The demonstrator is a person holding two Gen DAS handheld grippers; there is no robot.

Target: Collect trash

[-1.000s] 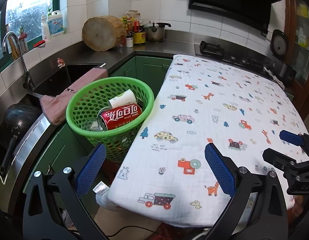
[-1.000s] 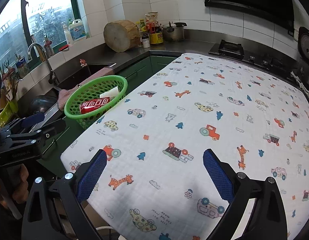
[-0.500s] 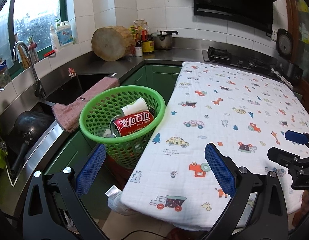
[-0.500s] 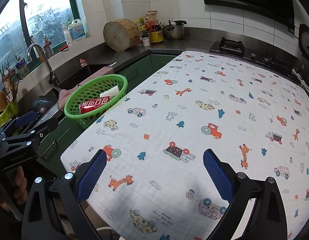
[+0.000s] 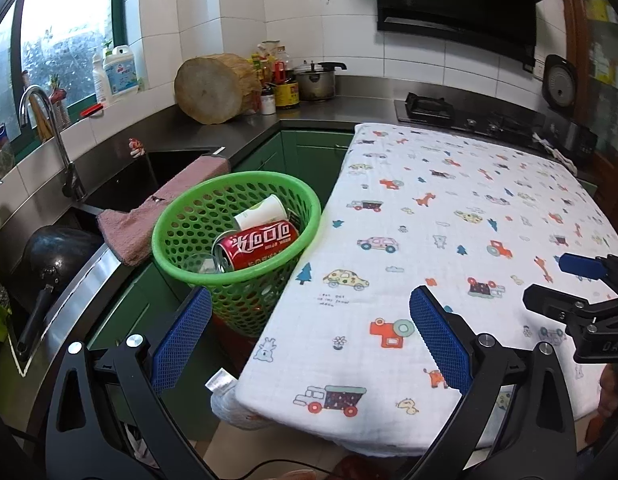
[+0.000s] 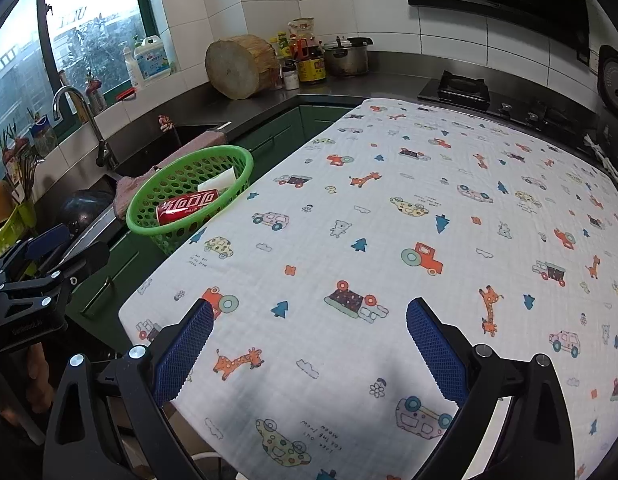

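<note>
A green mesh basket (image 5: 197, 216) stands beside the table's left edge, also in the right wrist view (image 6: 149, 208). In it lie a red cola can (image 5: 261, 244) (image 6: 185, 205), a white paper cup (image 5: 261, 211) (image 6: 217, 181) and a clear glass-like item (image 5: 199, 263). My left gripper (image 5: 311, 334) is open and empty, held back from the basket over the table's near left corner. My right gripper (image 6: 307, 350) is open and empty over the table's near edge. Each gripper shows at the side of the other's view.
The table carries a white cloth with cartoon prints (image 5: 449, 240) (image 6: 409, 240). A sink (image 5: 121, 180) with a pink towel (image 5: 157, 208) and a black pan (image 5: 49, 256) lie left. A wood block (image 5: 213, 88), pot and stove stand on the back counter.
My left gripper has drawn back and up from the basket, which now looks smaller and farther. The right gripper has barely moved.
</note>
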